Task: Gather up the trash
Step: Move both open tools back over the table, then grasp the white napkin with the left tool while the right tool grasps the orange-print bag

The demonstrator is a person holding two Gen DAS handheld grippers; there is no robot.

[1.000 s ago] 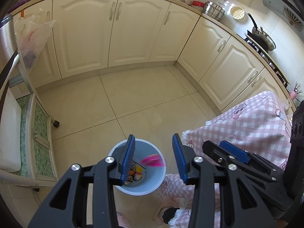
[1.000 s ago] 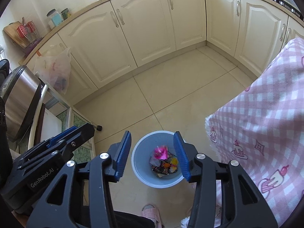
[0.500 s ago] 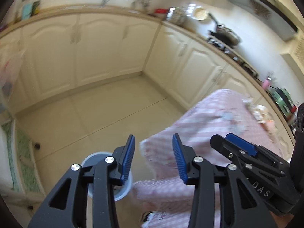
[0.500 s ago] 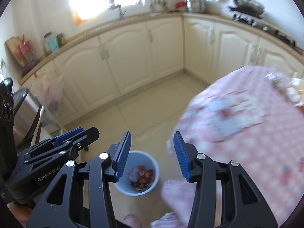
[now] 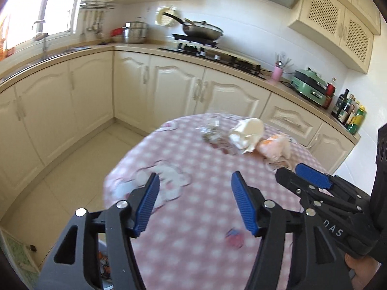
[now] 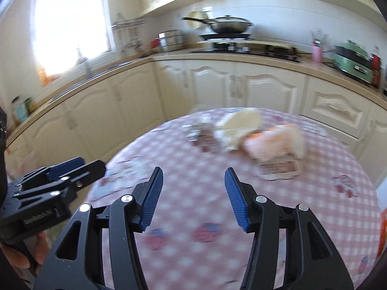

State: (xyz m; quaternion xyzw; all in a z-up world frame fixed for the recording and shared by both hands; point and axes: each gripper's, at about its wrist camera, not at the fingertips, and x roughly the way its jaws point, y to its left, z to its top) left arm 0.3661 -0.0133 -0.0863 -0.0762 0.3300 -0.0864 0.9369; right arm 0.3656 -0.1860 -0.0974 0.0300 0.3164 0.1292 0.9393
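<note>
Your left gripper [image 5: 194, 203] hangs above the near part of the round table [image 5: 193, 253] with its blue pads spread wide and nothing between them. Your right gripper [image 6: 193, 198] does the same just beside it, jaws parted and empty, over the pink checked cloth. From the left wrist view you can see the right gripper's black body low on the right edge, and from the right wrist view the left gripper sits low on the left. The trash you are after lies in a loose cluster on the far side of the table, well ahead of both sets of fingers: a crumpled white wrapper [image 5: 246, 133], a peach-coloured bag [image 5: 274, 148] touching it on the right, and a clear crinkled wrapper [image 5: 214, 136] on its left. In the right wrist view a flat printed packet [image 6: 280, 169] lies just in front of the peach-coloured bag, though motion blur hides its detail. The trash bin [image 5: 104, 263] shows only as a sliver at the bottom left of the left wrist view, behind the gripper's left finger, beside the table's edge, with some coloured scraps inside. Behind the table, a wok [image 5: 202, 30] rests on the stove along the cream cabinets [image 5: 174, 84].
</note>
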